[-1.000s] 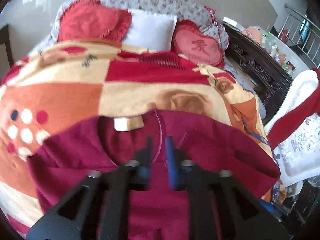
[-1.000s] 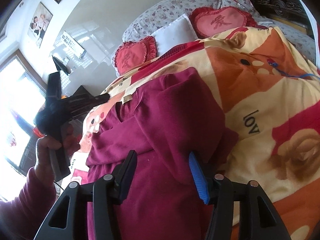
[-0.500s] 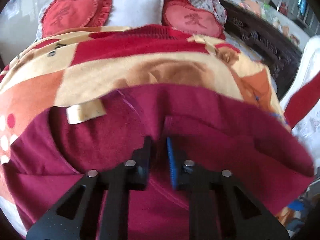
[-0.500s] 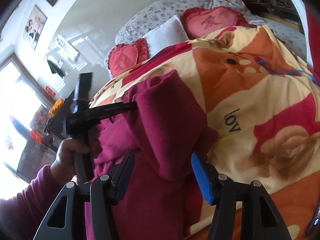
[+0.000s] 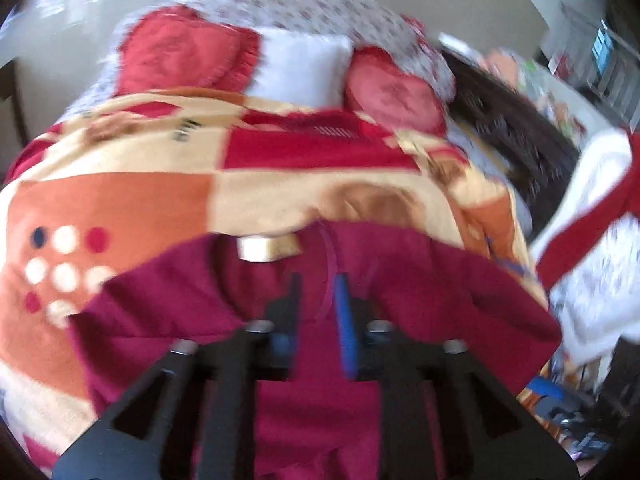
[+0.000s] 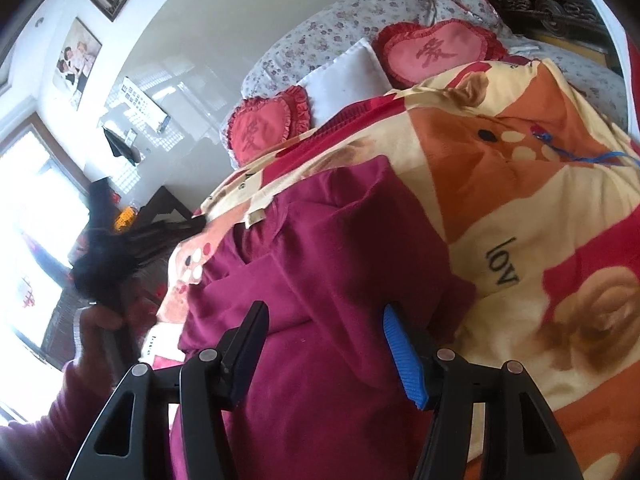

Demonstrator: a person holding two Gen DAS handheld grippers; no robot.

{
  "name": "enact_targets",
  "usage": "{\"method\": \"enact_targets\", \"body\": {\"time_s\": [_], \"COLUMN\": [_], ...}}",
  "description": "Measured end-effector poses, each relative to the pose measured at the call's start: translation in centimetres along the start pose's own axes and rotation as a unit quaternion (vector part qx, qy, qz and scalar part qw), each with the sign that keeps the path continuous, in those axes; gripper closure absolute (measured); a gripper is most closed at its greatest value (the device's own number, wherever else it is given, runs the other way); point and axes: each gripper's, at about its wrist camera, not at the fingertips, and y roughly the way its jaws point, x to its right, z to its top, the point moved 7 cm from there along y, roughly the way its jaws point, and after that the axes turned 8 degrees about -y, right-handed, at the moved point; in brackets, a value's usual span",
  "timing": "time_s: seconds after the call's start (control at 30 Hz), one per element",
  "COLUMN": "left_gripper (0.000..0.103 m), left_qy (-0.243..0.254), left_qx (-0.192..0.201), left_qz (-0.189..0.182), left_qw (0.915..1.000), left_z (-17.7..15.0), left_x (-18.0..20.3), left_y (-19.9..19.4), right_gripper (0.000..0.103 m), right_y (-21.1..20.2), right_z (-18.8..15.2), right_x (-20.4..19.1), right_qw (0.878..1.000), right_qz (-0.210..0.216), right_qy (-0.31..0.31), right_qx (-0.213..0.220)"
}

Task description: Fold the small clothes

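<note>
My left hand-held gripper (image 5: 318, 300) has its jaws drawn close, a narrow gap between them, with a thin fold of the maroon sweater (image 5: 420, 300) running up through that gap; the view is blurred, so I cannot tell whether the pads actually clamp the cloth. The sweater lies on the bed, spread over the orange, cream and red blanket (image 5: 132, 200), its neckline and a pale label (image 5: 256, 249) just ahead of my left fingertips.

My right hand-held gripper (image 6: 324, 344) is spread wide, black finger on one side and blue-padded finger (image 6: 402, 356) on the other, hovering over the sweater (image 6: 340, 264) with nothing between the jaws being pinched. From this side the sweater shows a folded-over flap lying across its body (the fold edge runs diagonally toward the right finger). My left hand (image 6: 100, 316) shows at the far left, gripping its tool beside the bed. Two red heart cushions (image 6: 270, 126) and a white pillow (image 6: 344, 76) sit at the head of the bed.
</note>
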Motion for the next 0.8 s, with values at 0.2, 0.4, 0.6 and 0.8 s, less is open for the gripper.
{"method": "enact_targets", "body": {"time_s": [0.2, 0.4, 0.6, 0.8], "left_gripper": [0.049, 0.099, 0.099, 0.099], "left_qy": [0.042, 0.05, 0.014, -0.08], "left_qx": [-0.044, -0.042, 0.013, 0.036], "left_qz": [0.024, 0.035, -0.024, 0.055], "left_qw": [0.9978, 0.9973, 0.9995, 0.9946], "left_z": [-2.1, -1.9, 0.2, -1.8], "left_x": [3.5, 4.0, 2.1, -8.7], "left_y": [7.0, 7.5, -1.4, -7.4], "right_gripper": [0.044, 0.044, 0.044, 0.031], "right_y": [-0.5, -1.5, -1.2, -0.5], "right_z": [-1.1, -1.0, -0.5, 1.3], "right_x": [0.9, 3.5, 4.0, 2.0], "right_qw": [1.0, 1.0, 0.999, 1.0], "right_qz": [-0.007, -0.02, -0.018, -0.021], "right_qy": [-0.005, 0.021, 0.034, -0.002], "right_qx": [-0.016, -0.005, 0.0, 0.013]}}
